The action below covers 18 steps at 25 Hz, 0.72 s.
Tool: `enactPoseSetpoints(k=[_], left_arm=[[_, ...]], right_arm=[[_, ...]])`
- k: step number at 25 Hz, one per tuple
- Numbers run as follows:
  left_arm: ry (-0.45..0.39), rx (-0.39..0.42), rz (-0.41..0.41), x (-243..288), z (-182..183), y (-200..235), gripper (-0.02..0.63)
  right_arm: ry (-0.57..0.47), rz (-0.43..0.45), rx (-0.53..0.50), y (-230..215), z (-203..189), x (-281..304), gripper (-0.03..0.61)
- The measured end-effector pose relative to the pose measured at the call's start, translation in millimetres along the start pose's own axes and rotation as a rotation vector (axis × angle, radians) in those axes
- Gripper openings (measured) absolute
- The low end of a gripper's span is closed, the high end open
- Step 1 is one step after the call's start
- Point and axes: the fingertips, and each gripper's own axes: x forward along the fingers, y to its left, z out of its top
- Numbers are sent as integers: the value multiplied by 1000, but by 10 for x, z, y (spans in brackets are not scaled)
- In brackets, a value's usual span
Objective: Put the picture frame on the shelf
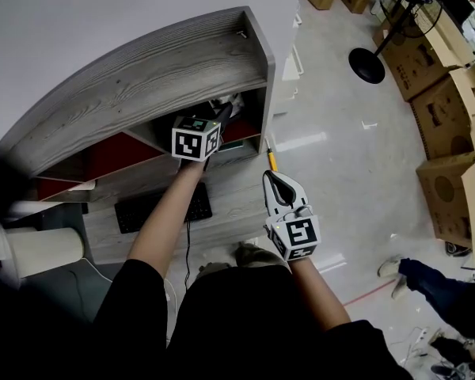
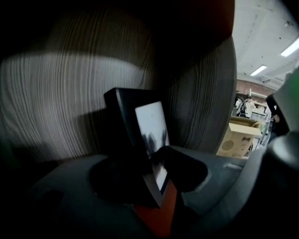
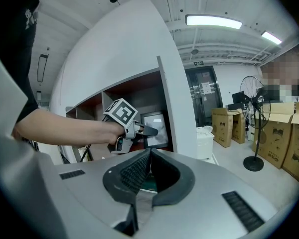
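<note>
Grey wooden shelf (image 1: 142, 66) holds the black frame (image 2: 150, 128) upright in its end bay; left claw (image 2: 154, 172) stands released around it, right claw (image 3: 150, 152) clenched empty, well apart.

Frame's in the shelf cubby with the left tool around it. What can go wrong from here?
1. The picture frame stands tilted between the open jaws of the left tool. A skewed pull-back may catch its edge and tip it.
2. No stand shows behind the frame, so it may fall once left alone.
3. The shelf compartment looks tight, so the tool could knock its side wall on the way out.
</note>
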Motion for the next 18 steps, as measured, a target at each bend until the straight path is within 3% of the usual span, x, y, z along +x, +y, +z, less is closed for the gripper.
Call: enactPoseSetpoints(k=[2,7,12,18], left_arm=[[-19,21,14,-48,19,-8,154],[-6,31,-32,10,35,-10,137],[27,20,-61,88,60,58,188],[1,-24,-17,3,63,131,252]], right_arm=[[0,4,0,4,-7,2,12],[7,7,10,7,-47,-2,12],[13,10,16,23,-80,-25,12],[14,-3,20,-27,-109,-99,12]])
